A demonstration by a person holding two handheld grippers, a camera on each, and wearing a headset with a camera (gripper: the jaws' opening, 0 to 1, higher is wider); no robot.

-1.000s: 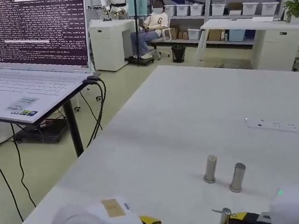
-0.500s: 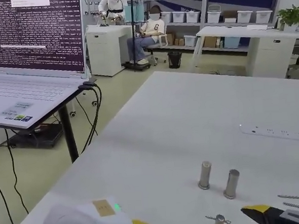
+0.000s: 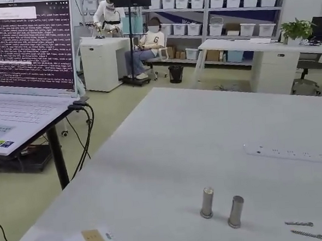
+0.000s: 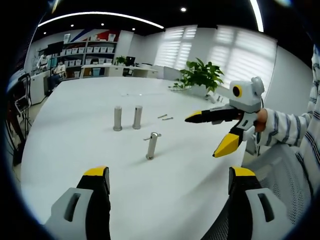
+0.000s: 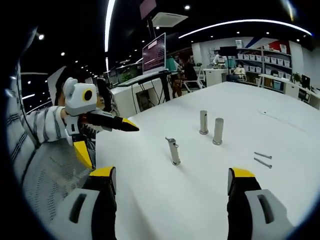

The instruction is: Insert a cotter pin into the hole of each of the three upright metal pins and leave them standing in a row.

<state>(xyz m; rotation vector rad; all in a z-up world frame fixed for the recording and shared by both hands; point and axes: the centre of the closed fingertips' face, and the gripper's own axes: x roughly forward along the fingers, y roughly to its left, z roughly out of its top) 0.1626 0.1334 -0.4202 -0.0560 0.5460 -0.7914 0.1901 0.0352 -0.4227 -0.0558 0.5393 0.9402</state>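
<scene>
A: Jaws first; what have they got?

B: Nothing. The left gripper (image 4: pixel 169 172) has its yellow-tipped jaws spread wide over the table (image 3: pixel 205 128), with bare surface between them; the right gripper (image 5: pixel 171 172) is likewise released and empty.

A: And against a second ago?

B: Then a gripper's yellow tip sat right against the near pin (image 4: pixel 151 145) at the bottom of the head view; half a second later it had let go and stood just beside it; now both grippers are held well apart from that pin, back toward the table's near edge (the head camera has also lifted, so the shift of the whole scene is no move of the things). The first bare pin (image 3: pixel 207 202) and the second bare pin (image 3: pixel 236 211) stand as they stood.

A: How does the near pin look?

B: Upright, a short grey cylinder close to the near edge; a cotter pin (image 4: pixel 148 137) runs crosswise through it just under the top, one end jutting out at the side.

A: And farther out?

B: The two bare pins stand upright just beside each other, farther in from the near edge, their tops plain; the near pin is apart from that pair and off their line. Two loose cotter pins (image 3: pixel 298 223) lie flat toward the right edge; a power strip (image 3: pixel 291 153) lies beyond them.
</scene>
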